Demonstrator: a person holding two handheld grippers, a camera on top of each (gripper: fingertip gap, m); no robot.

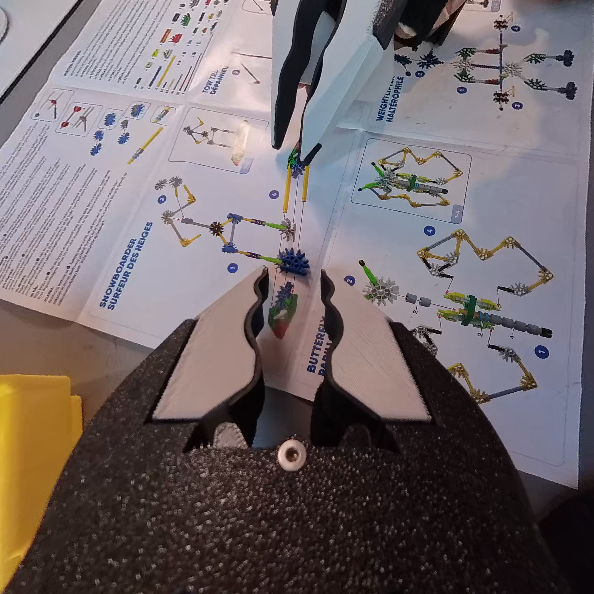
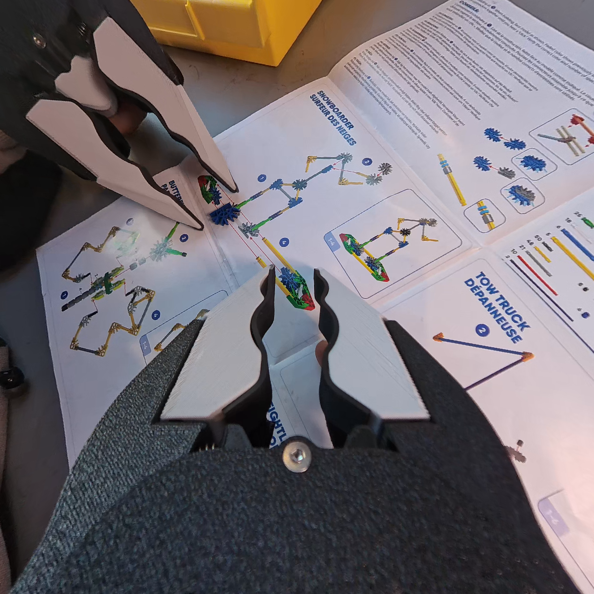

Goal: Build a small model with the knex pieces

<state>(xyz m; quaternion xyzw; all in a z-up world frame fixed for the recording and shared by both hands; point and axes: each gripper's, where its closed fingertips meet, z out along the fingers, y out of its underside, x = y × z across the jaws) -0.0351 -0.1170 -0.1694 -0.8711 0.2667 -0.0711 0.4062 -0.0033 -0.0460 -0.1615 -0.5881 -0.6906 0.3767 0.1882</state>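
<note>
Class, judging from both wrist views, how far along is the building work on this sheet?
Done: the instruction sheet lies unfolded with one blue connector on it. In hand: nothing; the left gripper is open, tips close by the connector, and the right gripper is open over the sheet. Left: no pieces are joined in view.

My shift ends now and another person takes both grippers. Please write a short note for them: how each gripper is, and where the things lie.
Left gripper: open and holding nothing, with its tips close on either side of the blue connector, not closed on it.
Right gripper: open and empty, with its tips low over the instruction sheet. Contact with the paper cannot be told.
The connector lies loose on the sheet, which is unfolded on the grey table.
The yellow bin stands off the sheet, on the left gripper's side.
Nothing is gripped.
</note>
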